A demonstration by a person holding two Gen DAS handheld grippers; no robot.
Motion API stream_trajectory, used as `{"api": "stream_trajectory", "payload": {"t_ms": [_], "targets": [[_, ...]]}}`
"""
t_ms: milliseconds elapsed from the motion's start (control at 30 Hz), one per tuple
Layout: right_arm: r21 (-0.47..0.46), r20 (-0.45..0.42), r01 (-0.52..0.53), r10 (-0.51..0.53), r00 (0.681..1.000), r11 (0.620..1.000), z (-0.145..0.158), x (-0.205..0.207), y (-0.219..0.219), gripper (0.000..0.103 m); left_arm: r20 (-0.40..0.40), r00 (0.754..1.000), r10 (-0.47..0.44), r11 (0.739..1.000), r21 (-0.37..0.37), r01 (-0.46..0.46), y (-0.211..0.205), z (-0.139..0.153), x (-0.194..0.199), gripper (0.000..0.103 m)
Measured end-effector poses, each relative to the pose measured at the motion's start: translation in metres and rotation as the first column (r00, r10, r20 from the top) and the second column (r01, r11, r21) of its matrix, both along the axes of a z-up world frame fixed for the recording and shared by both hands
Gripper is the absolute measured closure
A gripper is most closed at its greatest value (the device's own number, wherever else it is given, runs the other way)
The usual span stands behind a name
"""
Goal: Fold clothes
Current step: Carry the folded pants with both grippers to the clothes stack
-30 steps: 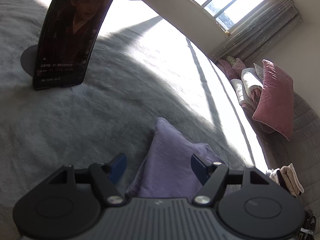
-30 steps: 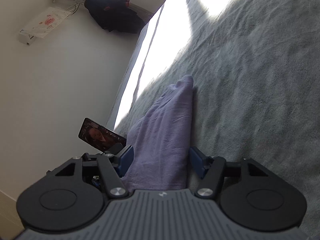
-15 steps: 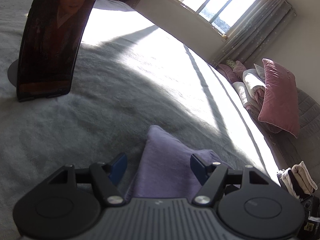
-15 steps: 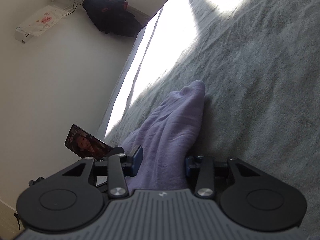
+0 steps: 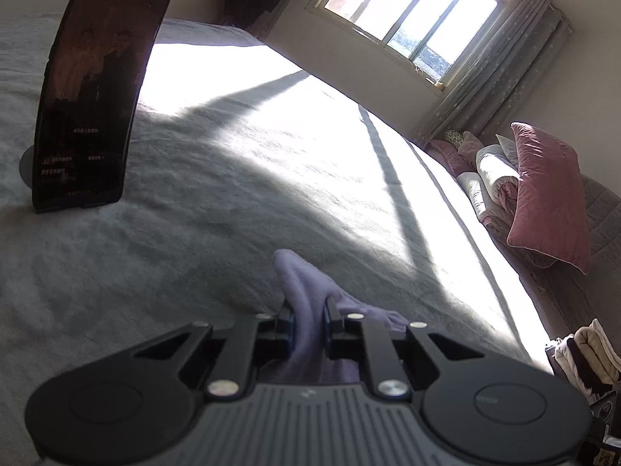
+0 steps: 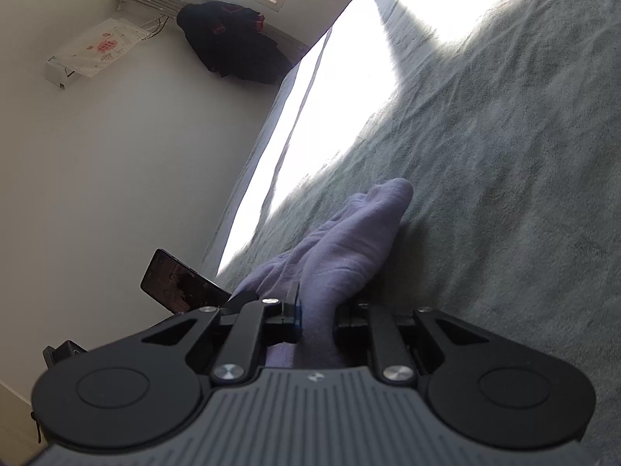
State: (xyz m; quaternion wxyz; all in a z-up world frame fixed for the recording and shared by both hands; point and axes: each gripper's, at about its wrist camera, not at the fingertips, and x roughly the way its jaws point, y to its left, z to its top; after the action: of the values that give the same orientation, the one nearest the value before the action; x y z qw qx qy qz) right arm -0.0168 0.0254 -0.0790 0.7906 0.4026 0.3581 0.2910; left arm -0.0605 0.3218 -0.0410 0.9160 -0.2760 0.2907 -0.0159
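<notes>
Both grippers clamp the same lavender garment (image 5: 306, 310), which lies bunched on the grey bed cover (image 5: 194, 240) in the shaded strip just short of the sunlit patch.

Left gripper (image 5: 308, 328): its jaws have just been closing, and the cloth is pinched between the fingers (image 5: 285, 330), a ridge of fabric standing up through the narrow gap. A rounded tip of the garment pokes out ahead of the fingers, resting on the cover.

Right gripper (image 6: 316, 318): its jaws have likewise just been closing; the fingers (image 6: 297, 316) grip a thick fold of the same cloth, which runs forward from them to a blunt end on the cover.

Judgement: two separate holds on one piece suggest the corners or edge are being taken so the cloth can be lifted, spread taut and laid over itself. Gripping near the edge leaves most of the fabric free to hang. Fold appears at its start; no neat crease is visible yet.

Surroundings: a phone (image 5: 89, 93) stands propped upright on the bed to the left, well apart from the garment. Pink pillow (image 5: 551, 194) and rolled bedding sit by the far edge under the window (image 5: 411, 19). Risk, as I read it: the bunched grip may carry more than one layer.
</notes>
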Motion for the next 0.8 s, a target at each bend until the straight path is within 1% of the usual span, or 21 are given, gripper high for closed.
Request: {"api": "stream_trajectory", "payload": {"t_ms": [33,133,333,567,700,800], "targets": [[0.000,0.007,0.000,0.000,1.000,1.000,0.003,-0.001,-0.003,0.087,0.007,1.000,-0.001,1.000,-0.009,0.001,-0.005,0.003,-0.001,0.090],[-0.014,0.033,0.012,-0.011,0.999,1.000,0.014,-0.003,-0.017,0.087,0.025,0.999,-0.022,1.000,0.005,0.022,-0.025,0.012,0.002,0.090],[-0.038,0.104,0.074,-0.070,0.992,0.997,0.042,-0.004,-0.066,0.087,0.087,0.990,-0.107,0.993,0.053,0.103,-0.080,0.033,0.019,0.090],[-0.060,0.176,0.166,-0.154,0.972,0.984,0.073,-0.002,-0.133,0.087,0.144,0.965,-0.221,0.972,0.116,0.206,-0.163,0.061,0.052,0.090],[-0.074,0.221,0.216,-0.195,0.956,0.974,0.092,0.002,-0.174,0.087,0.175,0.947,-0.270,0.958,0.150,0.246,-0.210,0.078,0.069,0.090],[-0.082,0.252,0.250,-0.222,0.942,0.965,0.105,0.005,-0.197,0.087,0.193,0.937,-0.292,0.951,0.160,0.264,-0.244,0.090,0.079,0.090]]}}
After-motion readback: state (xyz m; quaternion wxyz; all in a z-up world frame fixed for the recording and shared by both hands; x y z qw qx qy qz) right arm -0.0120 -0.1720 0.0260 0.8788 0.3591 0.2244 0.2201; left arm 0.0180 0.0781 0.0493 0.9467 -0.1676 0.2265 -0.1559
